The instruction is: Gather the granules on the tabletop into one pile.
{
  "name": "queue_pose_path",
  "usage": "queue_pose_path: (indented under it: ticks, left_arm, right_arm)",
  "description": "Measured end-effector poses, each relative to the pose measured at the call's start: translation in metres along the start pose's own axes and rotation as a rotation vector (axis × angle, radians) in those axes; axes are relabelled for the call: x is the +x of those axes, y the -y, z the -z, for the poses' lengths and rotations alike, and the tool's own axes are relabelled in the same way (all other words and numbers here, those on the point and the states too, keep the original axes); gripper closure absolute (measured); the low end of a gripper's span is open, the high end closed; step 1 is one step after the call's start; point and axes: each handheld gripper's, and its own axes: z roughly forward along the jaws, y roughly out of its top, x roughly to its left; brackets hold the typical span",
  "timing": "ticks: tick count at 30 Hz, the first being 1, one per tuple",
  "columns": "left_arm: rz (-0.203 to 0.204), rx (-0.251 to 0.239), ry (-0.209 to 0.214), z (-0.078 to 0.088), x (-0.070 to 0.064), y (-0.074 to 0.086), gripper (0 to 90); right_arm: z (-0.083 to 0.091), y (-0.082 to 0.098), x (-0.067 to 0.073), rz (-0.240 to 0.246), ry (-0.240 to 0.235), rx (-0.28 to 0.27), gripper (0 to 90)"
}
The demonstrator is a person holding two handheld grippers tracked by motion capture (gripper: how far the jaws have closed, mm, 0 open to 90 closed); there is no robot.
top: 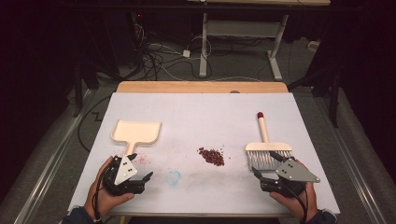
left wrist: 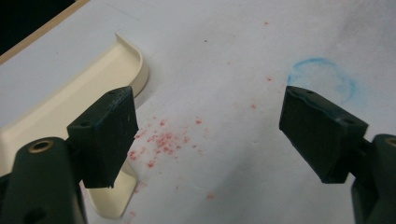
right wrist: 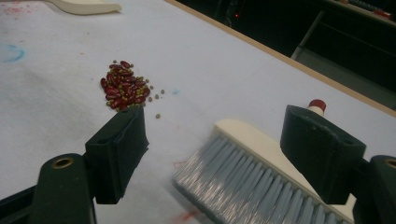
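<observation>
Count: 1 brush (top: 267, 150), 1 dustpan (top: 136, 133), 1 pile of beans (top: 211, 156), 2 grippers, all on 1 white worktop (top: 201, 116).

Brush: lies flat, R side of worktop. Long axis runs near-to-far in high view. Handle points away from the person, red cap at far end; grey bristles point back toward the person. Cream head sits crosswise between handle and bristles.

R gripper (top: 267, 164): at near R edge, just behind the bristles. Fingers (right wrist: 119, 154) wide open, holding nothing. In right gripper view the bristles (right wrist: 243, 186) lie on the worktop between and ahead of the two fingers, not touched by them; the red cap peeks over the R-hand finger in that view.

Beans: dark red, w/ a few small greenish ones loose at the edge; mid-worktop, L of brush, apart from it. Not counted singly, too small.

Dustpan: cream, L side of worktop. Open mouth faces far edge, short handle points toward the person. Long axis also near-to-far.

L gripper (top: 141, 164): near L edge, just behind pan handle. Fingers (left wrist: 105, 135) wide open, nothing between them. In left gripper view the pan handle end sits under and just beside the L-hand finger; contact can't be told.

Marks on worktop: reddish specks near pan handle, 1 faint blue ring (top: 173, 177) between the two grippers.
</observation>
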Motion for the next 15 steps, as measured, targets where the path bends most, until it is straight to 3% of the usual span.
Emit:
queue_pose_path:
  ticks: [4, 15]
  left_arm:
    - [-0.013, 0.005, 0.003, -0.0028, -0.0015, -0.0028, 18.6]
    - [-0.028, 0.009, 0.004, -0.0074, -0.0018, -0.0077, 18.6]
  right_arm:
    - [0.0010, 0.0025, -0.0018, -0.011, 0.003, -0.009, 23.3]
    - [0.0036, 0.0034, 0.0025, 0.030, 0.006, -0.021, 23.3]
